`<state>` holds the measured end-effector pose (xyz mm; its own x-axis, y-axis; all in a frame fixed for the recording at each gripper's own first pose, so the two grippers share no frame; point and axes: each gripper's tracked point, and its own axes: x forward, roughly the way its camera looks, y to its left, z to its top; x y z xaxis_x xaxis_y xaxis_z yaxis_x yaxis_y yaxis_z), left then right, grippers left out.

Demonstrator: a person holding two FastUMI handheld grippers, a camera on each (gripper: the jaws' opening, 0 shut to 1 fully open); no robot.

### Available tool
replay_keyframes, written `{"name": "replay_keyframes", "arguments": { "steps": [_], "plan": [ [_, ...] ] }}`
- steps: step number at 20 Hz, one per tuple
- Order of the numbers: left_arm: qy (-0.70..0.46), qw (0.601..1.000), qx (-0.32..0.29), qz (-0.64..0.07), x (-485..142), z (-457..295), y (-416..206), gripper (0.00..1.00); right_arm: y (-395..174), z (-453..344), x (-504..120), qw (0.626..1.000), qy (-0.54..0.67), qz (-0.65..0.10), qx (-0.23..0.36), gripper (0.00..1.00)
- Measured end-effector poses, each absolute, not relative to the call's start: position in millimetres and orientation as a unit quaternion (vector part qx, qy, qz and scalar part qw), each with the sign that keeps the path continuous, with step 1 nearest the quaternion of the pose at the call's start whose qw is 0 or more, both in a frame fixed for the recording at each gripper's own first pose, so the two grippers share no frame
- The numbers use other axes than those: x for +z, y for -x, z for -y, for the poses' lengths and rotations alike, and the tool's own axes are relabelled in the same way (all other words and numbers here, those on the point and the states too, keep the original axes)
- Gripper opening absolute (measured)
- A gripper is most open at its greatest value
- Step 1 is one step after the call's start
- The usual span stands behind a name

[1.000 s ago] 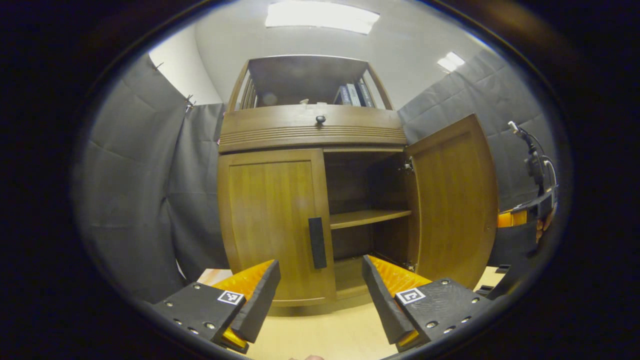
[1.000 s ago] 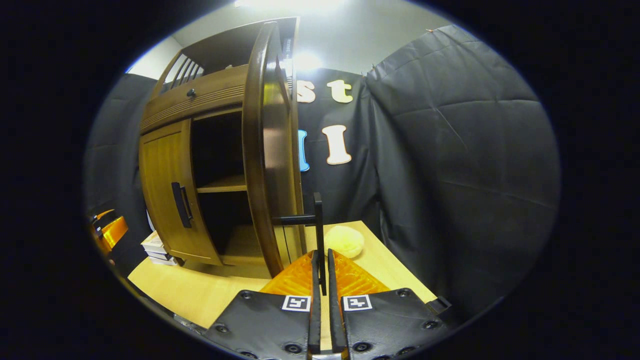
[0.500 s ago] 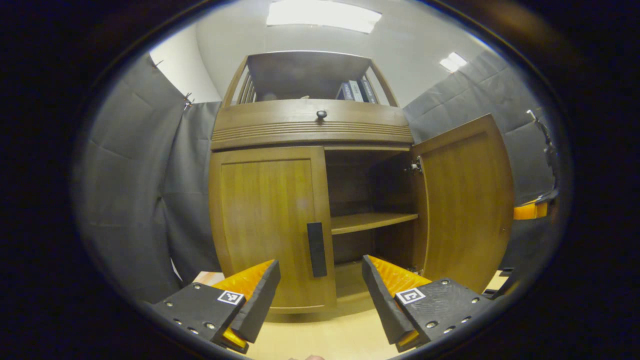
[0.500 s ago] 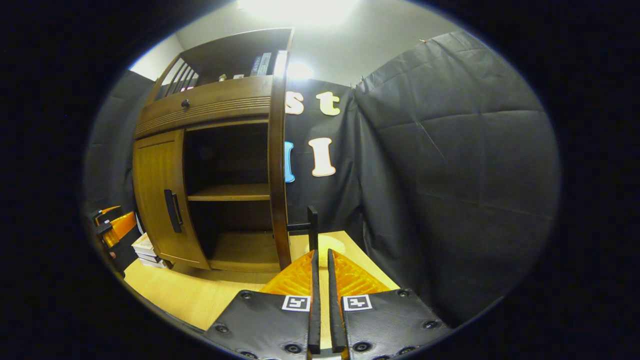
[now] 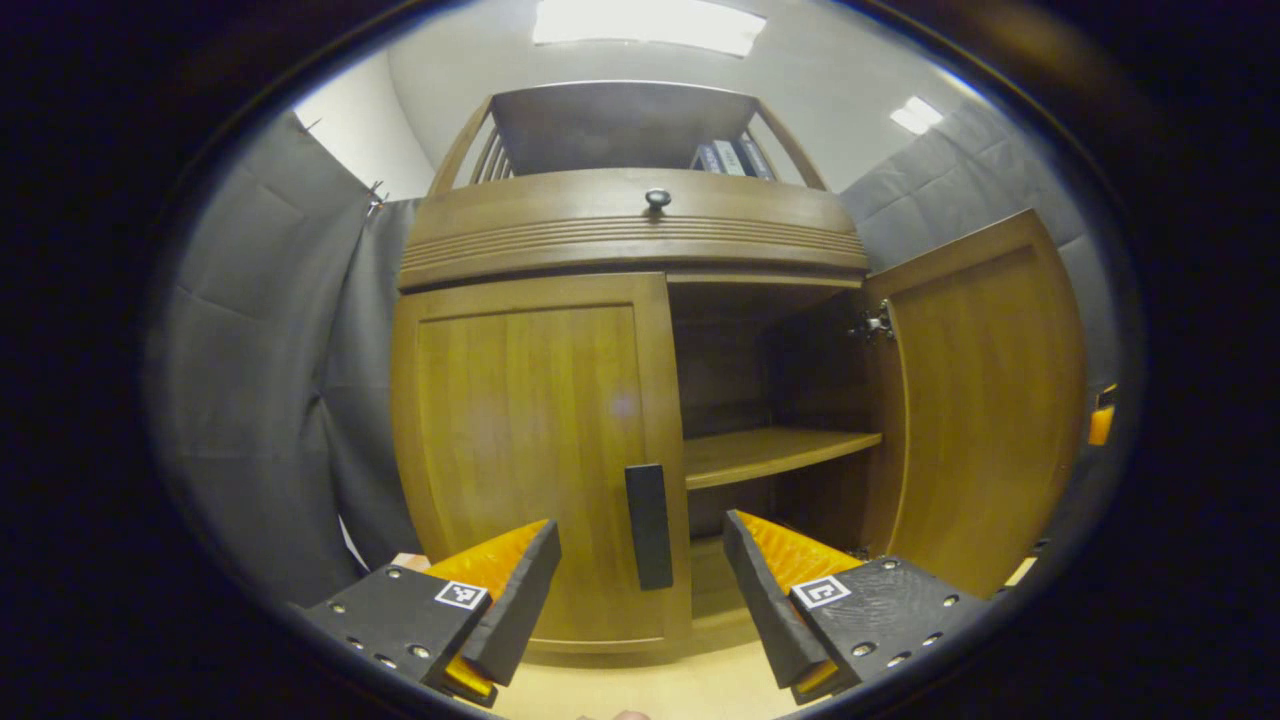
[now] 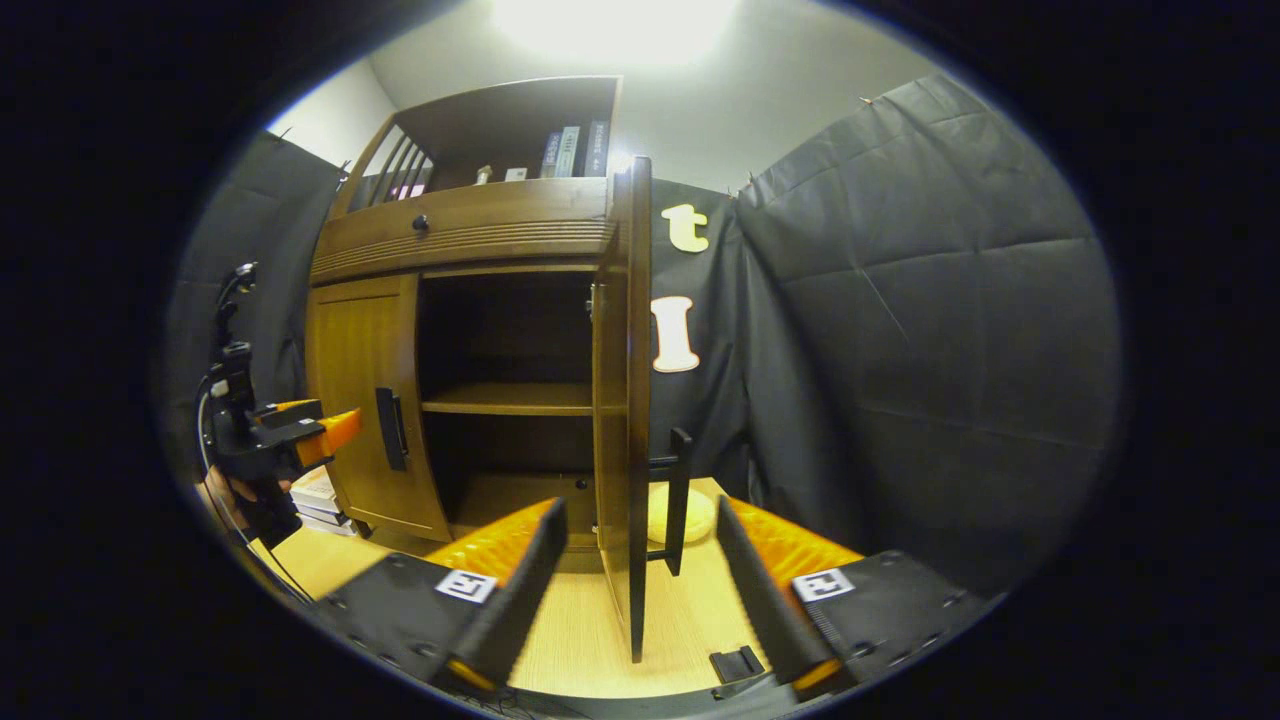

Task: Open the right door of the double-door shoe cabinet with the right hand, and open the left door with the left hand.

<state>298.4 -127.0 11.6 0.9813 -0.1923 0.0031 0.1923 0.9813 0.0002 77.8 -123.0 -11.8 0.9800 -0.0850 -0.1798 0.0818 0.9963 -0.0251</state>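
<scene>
The shoe cabinet [image 5: 620, 230] stands on the table [image 6: 590, 640], its right door [image 6: 628, 400] swung wide and its left door [image 5: 530, 450] closed. The right gripper [image 6: 640, 570] is released, fingers spread either side of the right door's handle [image 6: 679, 500]. The left gripper [image 5: 640, 580] is also spread, just before the left door's handle [image 5: 649, 525], not touching it.

Left gripper [image 5: 640, 590] gap: fingers spread wide, black handle [image 5: 649, 525] of the shut left door [image 5: 535, 450] at 12 o'clock between them, apart from both.
Cabinet opening [image 5: 770, 400]: free at 1 o'clock, split by a shelf [image 5: 780, 452].
Right door [image 5: 985, 400]: swung out at 3 o'clock, walling off that side.
Right gripper [image 6: 635, 580] gap: fingers wide apart; door edge [image 6: 632, 420] and its handle [image 6: 678, 500] stand in it at 12 o'clock.
Table [image 6: 590, 640]: bare beneath the door edge.
</scene>
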Motion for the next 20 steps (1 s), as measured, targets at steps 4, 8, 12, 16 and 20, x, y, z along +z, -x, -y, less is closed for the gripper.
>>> {"name": "replay_keyframes", "arguments": {
  "steps": [4, 8, 12, 16, 20],
  "plan": [
    [-0.007, 0.996, -0.088, -0.002, 0.4, 131.4, -332.8, 0.94, -82.6, 112.0, -8.3, 0.996, 0.011, -0.079, -0.028, 0.93],
    [0.003, 0.996, -0.085, -0.012, -12.1, 135.5, -364.6, 0.94, -92.5, 103.5, -13.2, 0.996, 0.012, -0.085, -0.016, 0.93],
    [0.001, 0.996, -0.083, -0.021, -24.6, 141.1, -389.6, 0.94, -97.9, 98.8, -22.0, 0.996, 0.007, -0.092, -0.01, 0.93],
    [0.004, 0.996, -0.081, -0.038, -37.6, 146.7, -403.9, 0.94, -102.8, 96.6, -29.9, 0.995, 0.015, -0.099, -0.007, 0.93],
    [0.002, 0.994, -0.086, -0.06, -51.2, 154.1, -409.1, 0.94, -108.3, 96.5, -33.3, 0.994, 0.015, -0.104, -0.008, 0.93]
  ]
}}
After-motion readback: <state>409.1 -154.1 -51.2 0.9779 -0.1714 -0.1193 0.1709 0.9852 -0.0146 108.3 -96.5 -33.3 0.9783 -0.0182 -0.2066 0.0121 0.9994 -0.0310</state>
